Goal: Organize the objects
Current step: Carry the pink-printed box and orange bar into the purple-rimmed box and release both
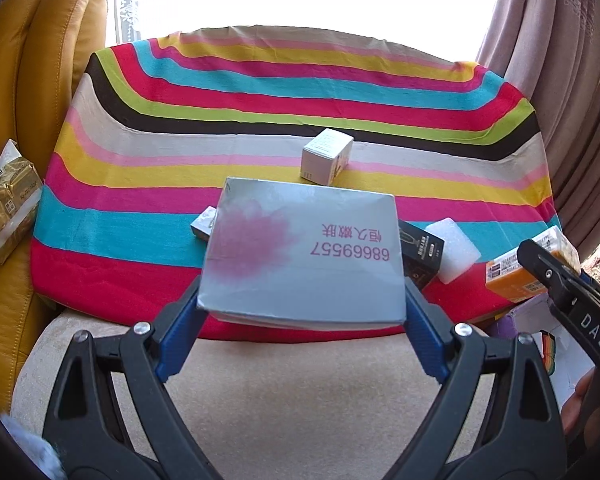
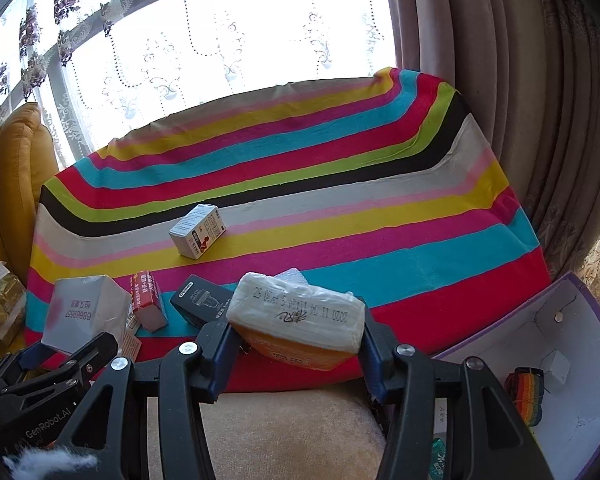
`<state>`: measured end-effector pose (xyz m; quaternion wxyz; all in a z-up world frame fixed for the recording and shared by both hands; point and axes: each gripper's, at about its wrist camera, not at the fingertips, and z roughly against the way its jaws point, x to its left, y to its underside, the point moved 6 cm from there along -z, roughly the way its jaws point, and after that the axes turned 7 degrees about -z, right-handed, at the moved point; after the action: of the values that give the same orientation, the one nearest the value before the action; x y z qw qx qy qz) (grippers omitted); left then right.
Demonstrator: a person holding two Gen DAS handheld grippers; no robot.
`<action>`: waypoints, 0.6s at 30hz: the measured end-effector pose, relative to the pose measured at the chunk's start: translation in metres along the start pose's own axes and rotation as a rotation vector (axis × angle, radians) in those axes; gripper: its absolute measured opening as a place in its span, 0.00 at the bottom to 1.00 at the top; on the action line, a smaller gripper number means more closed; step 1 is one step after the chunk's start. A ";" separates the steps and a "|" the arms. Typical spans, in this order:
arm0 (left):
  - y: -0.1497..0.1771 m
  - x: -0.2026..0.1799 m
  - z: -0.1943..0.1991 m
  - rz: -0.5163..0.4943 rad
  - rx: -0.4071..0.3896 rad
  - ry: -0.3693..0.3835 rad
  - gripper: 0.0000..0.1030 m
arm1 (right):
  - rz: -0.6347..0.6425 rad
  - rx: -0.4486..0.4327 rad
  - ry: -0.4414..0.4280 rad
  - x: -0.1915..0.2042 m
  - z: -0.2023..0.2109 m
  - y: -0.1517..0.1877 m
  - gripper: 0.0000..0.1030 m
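Observation:
My left gripper [image 1: 302,300] is shut on a flat silver box [image 1: 304,252] with pink print, held above the near edge of the striped cloth [image 1: 260,92]. The silver box also shows in the right wrist view [image 2: 84,316]. My right gripper [image 2: 294,340] is shut on an orange tissue pack [image 2: 300,320] in clear wrap, held over the cloth's near edge. The tissue pack also shows in the left wrist view [image 1: 528,268]. A small white box [image 1: 327,156] lies mid-cloth, also in the right wrist view [image 2: 197,231].
A black box [image 2: 198,304], a red-white box [image 2: 148,300] and a white foam block [image 1: 452,250] lie near the cloth's front edge. An open purple-rimmed box [image 2: 548,344] holding a rainbow strap [image 2: 526,396] stands at right. A gold bag [image 1: 8,204] sits on the yellow sofa at left.

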<state>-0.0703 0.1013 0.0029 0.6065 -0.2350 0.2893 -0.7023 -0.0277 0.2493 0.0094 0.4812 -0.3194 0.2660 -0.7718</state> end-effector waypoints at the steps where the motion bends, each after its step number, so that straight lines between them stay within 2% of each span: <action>1: 0.000 -0.005 0.000 -0.006 0.003 0.006 0.89 | -0.004 0.001 0.005 -0.004 0.002 0.000 0.52; 10: 0.006 -0.059 0.001 -0.080 0.027 0.081 0.89 | -0.054 0.010 0.070 -0.059 0.015 0.003 0.52; 18: 0.014 -0.115 0.002 -0.158 0.058 0.176 0.89 | -0.111 0.015 0.153 -0.122 0.027 0.006 0.52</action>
<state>-0.0416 0.2132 -0.0033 0.5278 -0.1768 0.3016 -0.7740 0.0364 0.3559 -0.0059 0.4185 -0.2704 0.2781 -0.8212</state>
